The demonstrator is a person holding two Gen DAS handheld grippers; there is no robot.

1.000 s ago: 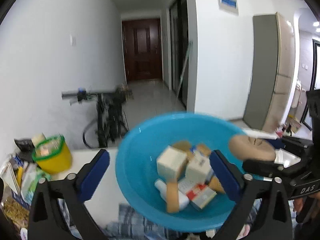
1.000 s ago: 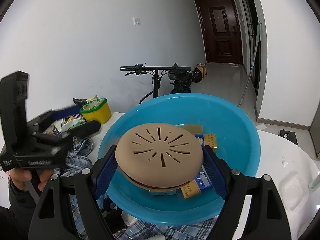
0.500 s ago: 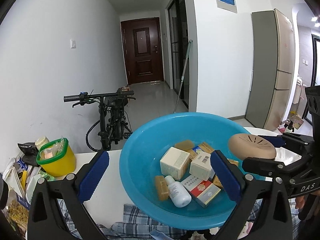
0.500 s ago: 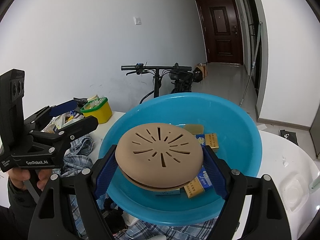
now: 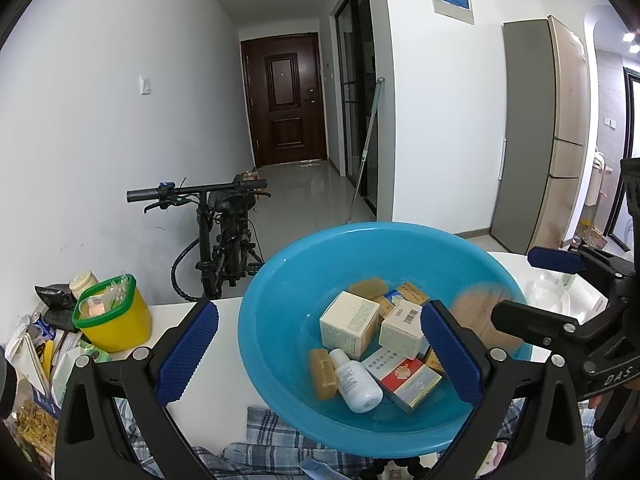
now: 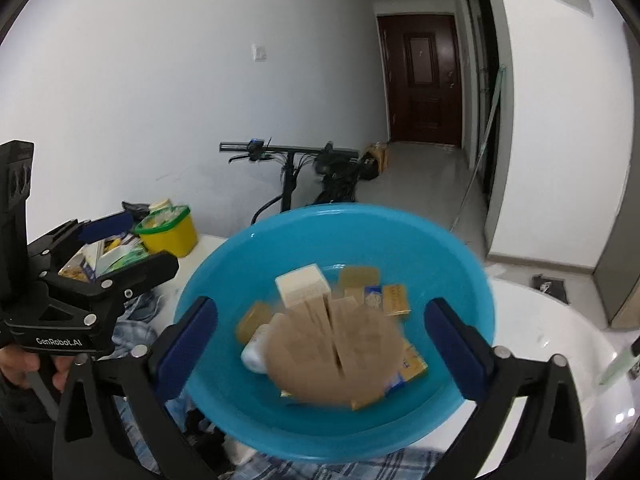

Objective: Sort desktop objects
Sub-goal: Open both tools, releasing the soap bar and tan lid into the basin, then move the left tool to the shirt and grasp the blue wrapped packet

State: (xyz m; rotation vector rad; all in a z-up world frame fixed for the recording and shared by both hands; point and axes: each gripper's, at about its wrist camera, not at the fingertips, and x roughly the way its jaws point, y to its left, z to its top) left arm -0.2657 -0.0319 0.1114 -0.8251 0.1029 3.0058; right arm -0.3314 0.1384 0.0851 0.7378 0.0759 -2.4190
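Both fisheye views were evenly lit by soft, diffuse indoor light; shadows were weak. Ceiling spots flared at the far right edge of the left wrist view. Heavy barrel distortion bent walls and the door [image 5: 286, 100] frame, with black vignette in the corners. Left wrist view was mostly sharp. The tan disc [image 6: 334, 356] was smeared by motion blur in both views, and the blue basin [image 6: 452, 248] rim looked soft in the right wrist view. Small specular glints sat on the white table [image 6: 560, 336].
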